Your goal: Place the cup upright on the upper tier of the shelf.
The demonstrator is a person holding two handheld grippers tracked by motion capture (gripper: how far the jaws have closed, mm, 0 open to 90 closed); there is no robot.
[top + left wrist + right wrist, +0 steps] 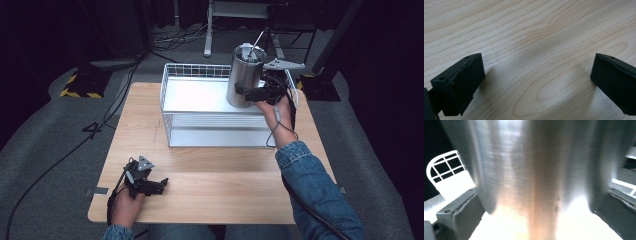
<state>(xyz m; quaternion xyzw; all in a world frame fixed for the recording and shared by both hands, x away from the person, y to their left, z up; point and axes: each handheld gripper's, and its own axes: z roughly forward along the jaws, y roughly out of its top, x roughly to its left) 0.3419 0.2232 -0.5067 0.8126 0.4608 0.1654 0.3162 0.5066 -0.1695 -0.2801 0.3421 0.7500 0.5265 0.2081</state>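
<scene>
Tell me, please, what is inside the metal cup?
A thin metal rod sticks out of the top of the metal cup and leans right. The cup's wall hides everything lower inside.

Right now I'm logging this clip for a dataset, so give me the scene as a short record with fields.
surface: wooden table
container: white wire basket, on the far half of the table
object: steel canister, upright in the basket's right end
right claw: jaws on either side of the canister
left claw: open, nothing between its jaws, low over bare wood near the front left
</scene>
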